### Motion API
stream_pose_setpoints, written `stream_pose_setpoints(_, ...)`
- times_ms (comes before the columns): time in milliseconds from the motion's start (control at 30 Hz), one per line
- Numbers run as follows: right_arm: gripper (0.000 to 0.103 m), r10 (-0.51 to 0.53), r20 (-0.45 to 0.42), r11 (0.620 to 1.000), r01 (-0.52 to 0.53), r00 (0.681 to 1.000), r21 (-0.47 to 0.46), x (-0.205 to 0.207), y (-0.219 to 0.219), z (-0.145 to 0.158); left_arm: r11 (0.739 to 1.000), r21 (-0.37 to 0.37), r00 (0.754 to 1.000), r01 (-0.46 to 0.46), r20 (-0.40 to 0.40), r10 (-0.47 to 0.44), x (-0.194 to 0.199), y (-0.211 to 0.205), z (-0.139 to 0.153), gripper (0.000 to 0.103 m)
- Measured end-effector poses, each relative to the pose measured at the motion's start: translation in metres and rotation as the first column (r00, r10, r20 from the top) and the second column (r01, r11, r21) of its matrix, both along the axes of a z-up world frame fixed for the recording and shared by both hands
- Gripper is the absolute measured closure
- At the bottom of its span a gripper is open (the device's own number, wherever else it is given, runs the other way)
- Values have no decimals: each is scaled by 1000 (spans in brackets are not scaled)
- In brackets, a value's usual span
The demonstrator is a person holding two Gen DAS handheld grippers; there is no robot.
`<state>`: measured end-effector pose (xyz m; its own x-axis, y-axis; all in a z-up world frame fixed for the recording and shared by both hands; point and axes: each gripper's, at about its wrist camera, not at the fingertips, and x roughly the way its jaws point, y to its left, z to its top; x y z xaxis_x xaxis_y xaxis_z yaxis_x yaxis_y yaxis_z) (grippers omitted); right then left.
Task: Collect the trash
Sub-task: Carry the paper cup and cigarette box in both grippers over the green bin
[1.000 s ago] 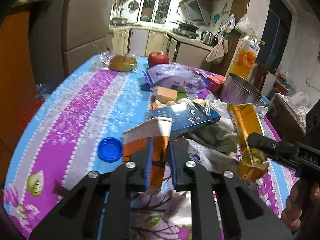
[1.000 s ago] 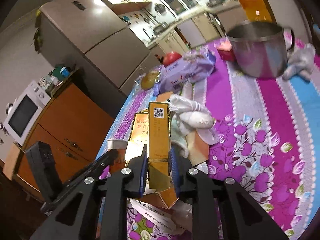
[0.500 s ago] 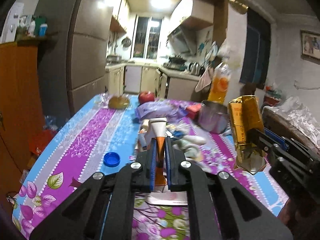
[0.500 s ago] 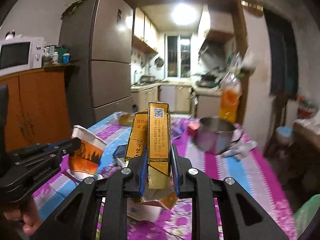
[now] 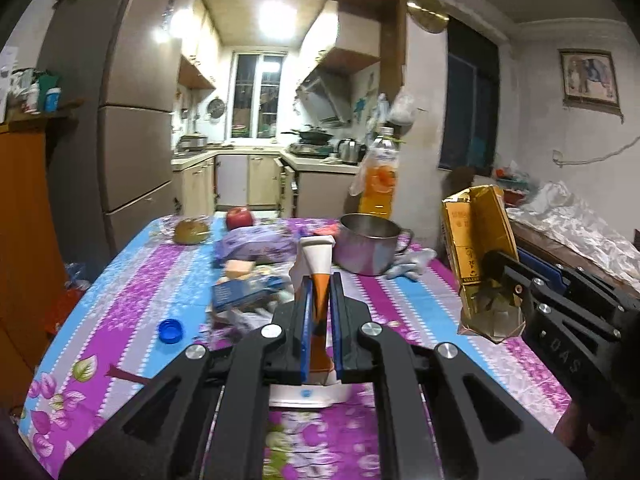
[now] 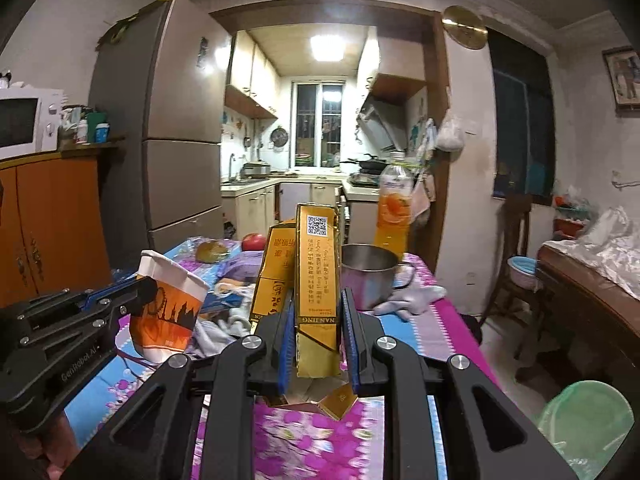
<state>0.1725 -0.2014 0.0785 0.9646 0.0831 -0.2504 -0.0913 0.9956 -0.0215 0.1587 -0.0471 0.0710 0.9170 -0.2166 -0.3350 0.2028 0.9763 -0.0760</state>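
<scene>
Left wrist view shows your left gripper (image 5: 319, 308) clamped on the flattened paper cup (image 5: 318, 276), which a second ago sat low among the litter on the table (image 5: 132, 280) and now rides clear above it; the right wrist view has your right gripper (image 6: 316, 340) pinching the torn gold carton (image 6: 317, 276), likewise lifted from the heap. Both pieces are off the cloth, so the pick-up looks done; you next need a bin, perhaps the green tub (image 6: 586, 420) at lower right, though I can't tell its purpose.
</scene>
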Motion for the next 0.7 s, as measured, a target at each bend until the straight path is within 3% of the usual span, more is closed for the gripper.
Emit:
stream_pose_setpoints(300,81,-179,5,984,179,984,-5,-38,-97,18,989,-8,989,146,18,-145,-2,-70,9,96)
stream_pose_setpoints(700,81,-392,-63,920,392,918,-16,-79,-255,19,931,-16,931,364,14,-364,-5,-184,12,96)
